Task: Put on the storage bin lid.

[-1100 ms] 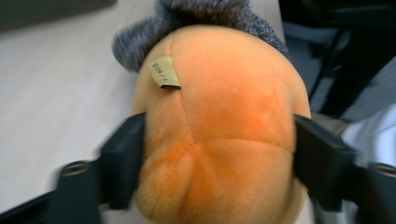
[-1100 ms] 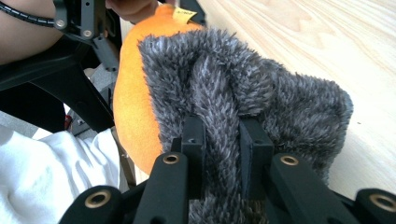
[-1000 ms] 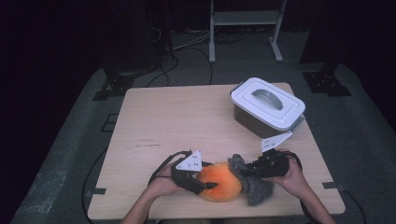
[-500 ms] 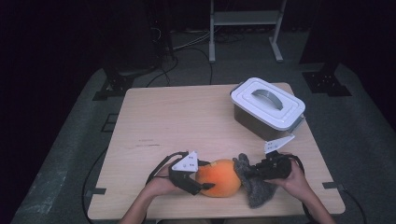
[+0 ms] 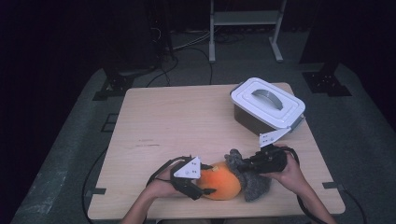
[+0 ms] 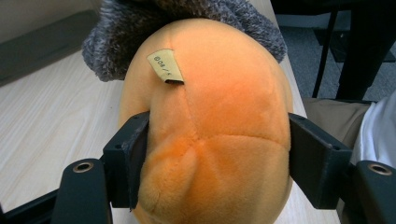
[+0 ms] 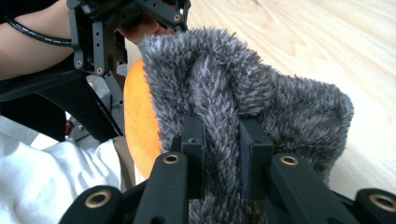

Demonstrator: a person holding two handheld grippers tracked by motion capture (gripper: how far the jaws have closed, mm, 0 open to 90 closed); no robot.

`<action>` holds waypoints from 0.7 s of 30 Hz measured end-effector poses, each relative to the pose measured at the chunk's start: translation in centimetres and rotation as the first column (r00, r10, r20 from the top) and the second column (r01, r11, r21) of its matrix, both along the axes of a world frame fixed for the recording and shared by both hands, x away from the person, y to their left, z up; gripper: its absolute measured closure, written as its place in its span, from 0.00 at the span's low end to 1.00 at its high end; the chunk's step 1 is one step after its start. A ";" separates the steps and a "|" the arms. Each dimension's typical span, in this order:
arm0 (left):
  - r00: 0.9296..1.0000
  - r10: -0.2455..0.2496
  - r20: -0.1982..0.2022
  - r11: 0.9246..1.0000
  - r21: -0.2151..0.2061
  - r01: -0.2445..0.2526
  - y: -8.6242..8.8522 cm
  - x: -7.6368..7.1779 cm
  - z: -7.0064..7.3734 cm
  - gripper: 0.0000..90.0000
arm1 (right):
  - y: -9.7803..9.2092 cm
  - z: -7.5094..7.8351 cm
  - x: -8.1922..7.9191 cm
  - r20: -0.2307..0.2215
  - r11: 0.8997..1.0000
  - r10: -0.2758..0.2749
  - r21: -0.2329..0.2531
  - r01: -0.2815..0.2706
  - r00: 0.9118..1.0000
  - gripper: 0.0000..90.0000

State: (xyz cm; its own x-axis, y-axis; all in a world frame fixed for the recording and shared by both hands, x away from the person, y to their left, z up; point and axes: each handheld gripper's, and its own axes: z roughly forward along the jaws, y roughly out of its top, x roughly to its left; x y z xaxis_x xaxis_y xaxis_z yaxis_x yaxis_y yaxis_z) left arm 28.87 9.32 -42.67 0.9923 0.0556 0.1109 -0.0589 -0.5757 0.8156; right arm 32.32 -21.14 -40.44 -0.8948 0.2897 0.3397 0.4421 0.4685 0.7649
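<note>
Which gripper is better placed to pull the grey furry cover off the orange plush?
Right gripper: probably, its jaws pinch a fold of the grey cover, while the left gripper clamps the orange plush.

Table (image 5: pixel 177 121): plush toy (image 5: pixel 224 183), lidded box (image 5: pixel 267 106)

Dark room, grey floor (image 5: pixel 70 154)

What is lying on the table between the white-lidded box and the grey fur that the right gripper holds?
In the high view, bare tabletop separates the box from the grey fur, except the right gripper and its grey plate.
</note>
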 end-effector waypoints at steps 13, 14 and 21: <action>1.000 -0.014 0.003 1.000 -0.008 0.014 -0.5 -0.1 0.1 0.32 | -2.7 -3.1 -0.7 -0.087 0.998 -0.032 -0.064 0.027 0.996 0.83; 1.000 -0.015 0.001 1.000 -0.011 0.015 -0.6 -0.1 0.1 0.32 | -2.9 -3.0 -0.8 -0.085 0.997 -0.033 -0.066 0.028 0.996 0.83; 0.999 -0.049 0.009 0.999 -0.018 0.049 -0.9 -0.4 0.2 0.31 | -1.8 -0.2 -0.4 -0.020 1.000 -0.010 -0.017 0.010 1.000 0.83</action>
